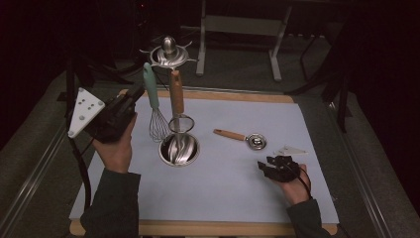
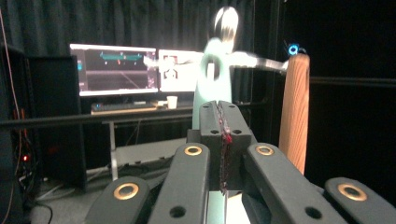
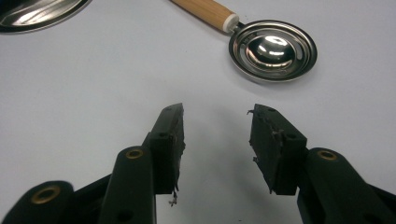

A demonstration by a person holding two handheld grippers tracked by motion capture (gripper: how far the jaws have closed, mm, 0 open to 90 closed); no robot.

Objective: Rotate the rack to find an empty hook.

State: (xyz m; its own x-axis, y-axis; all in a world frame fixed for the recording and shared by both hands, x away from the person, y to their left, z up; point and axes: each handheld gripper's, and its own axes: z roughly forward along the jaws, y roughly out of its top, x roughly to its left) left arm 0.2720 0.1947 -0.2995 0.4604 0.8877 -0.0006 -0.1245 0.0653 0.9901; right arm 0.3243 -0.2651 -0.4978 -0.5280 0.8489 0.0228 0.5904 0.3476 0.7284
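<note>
The left gripper (image 1: 136, 93) pinches the mint-green handle of a wire whisk (image 1: 153, 101) beside the steel utensil stand (image 1: 173, 89). The right gripper (image 3: 215, 135), jaws spread and empty, rests near a wooden-handled steel measuring spoon (image 3: 266, 46) on the pale blue mat (image 1: 237, 173). No writing is legible; the room is dark.

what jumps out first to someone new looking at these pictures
A steel rack rises from a round base at the mat's back left. The left tool grips a mint-handled whisk beside it. The right tool rests open at front right, near a wood-handled spoon lying flat.
</note>
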